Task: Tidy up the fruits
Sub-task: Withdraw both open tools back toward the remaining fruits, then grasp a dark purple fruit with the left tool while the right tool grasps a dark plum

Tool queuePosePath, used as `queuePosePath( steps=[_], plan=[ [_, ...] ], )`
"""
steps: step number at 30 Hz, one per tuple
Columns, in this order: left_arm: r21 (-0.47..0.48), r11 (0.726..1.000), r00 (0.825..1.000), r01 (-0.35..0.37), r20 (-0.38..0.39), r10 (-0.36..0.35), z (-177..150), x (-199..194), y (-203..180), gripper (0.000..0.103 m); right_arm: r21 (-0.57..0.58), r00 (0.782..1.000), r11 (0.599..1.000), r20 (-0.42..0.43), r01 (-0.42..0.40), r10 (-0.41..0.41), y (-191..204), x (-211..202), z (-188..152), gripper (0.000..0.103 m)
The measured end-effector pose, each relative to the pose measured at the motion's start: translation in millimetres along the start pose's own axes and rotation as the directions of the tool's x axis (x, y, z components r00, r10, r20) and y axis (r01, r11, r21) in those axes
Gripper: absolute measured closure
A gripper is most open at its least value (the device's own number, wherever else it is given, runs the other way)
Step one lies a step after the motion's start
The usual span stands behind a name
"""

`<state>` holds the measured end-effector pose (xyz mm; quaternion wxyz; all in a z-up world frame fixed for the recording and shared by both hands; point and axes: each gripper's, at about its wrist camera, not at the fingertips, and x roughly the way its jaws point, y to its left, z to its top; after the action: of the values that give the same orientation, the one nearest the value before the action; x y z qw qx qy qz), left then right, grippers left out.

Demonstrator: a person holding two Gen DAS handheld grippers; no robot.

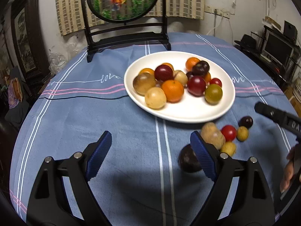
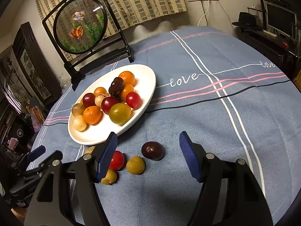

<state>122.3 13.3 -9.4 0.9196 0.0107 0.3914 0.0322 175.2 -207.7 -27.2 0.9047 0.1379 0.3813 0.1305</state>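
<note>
We hold both hand-held grippers, left (image 1: 150,150) and right (image 2: 147,154), wide and empty. The dark plum (image 2: 152,150) at lower centre may roll off the counter (image 2: 207,131) if nudged.

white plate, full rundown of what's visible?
The white plate is a glossy, shallow oval dish, ceramic by the look, lying flat on the blue tablecloth in front of the framed goldfish screen. It holds a loose pile of small fruits: oranges, dark red and purple ones, pale tan ones and a green-yellow one. Its near part is bare. No chips show. Neither hand-held gripper touches it; a few loose fruits lie on the cloth just off its near rim.
</note>
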Motion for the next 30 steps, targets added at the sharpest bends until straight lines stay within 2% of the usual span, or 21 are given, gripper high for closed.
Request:
queuePosePath(
  steps=[6, 22, 23, 26, 30],
  plan=[
    [0.069, 0.996, 0.998, 0.057, -0.042, -0.054, -12.8, 4.8, -22.5, 0.016, -0.006, 1.0, 1.0, -0.021, 0.012, -0.012, -1.2, 6.5, -6.6, 0.034],
    [0.158, 0.984, 0.993, 0.087, -0.096, -0.072, -24.3, 23.3, -46.4, 0.016, -0.012, 0.999, 1.0, -0.031, 0.013, -0.013, -4.3, 8.1, -10.1, 0.034],
    [0.159, 0.983, 0.992, 0.094, -0.102, -0.078, -24.7, 24.2, -47.5, 0.019, -0.014, 0.999, 1.0, -0.033, 0.015, -0.015, -4.0, 8.5, -10.2, 0.034],
    [0.164, 0.977, 0.982, 0.136, -0.156, -0.11, -25.2, 33.7, -49.7, 0.044, -0.027, 0.999, 0.999, -0.04, 0.026, -0.027, -1.5, 8.7, -10.5, 0.034],
    [0.153, 0.974, 0.977, 0.165, -0.162, -0.14, -23.1, 36.9, -49.8, 0.053, -0.064, 0.996, 0.995, -0.043, 0.072, -0.074, 3.8, 9.1, -11.4, 0.034]
  ],
)
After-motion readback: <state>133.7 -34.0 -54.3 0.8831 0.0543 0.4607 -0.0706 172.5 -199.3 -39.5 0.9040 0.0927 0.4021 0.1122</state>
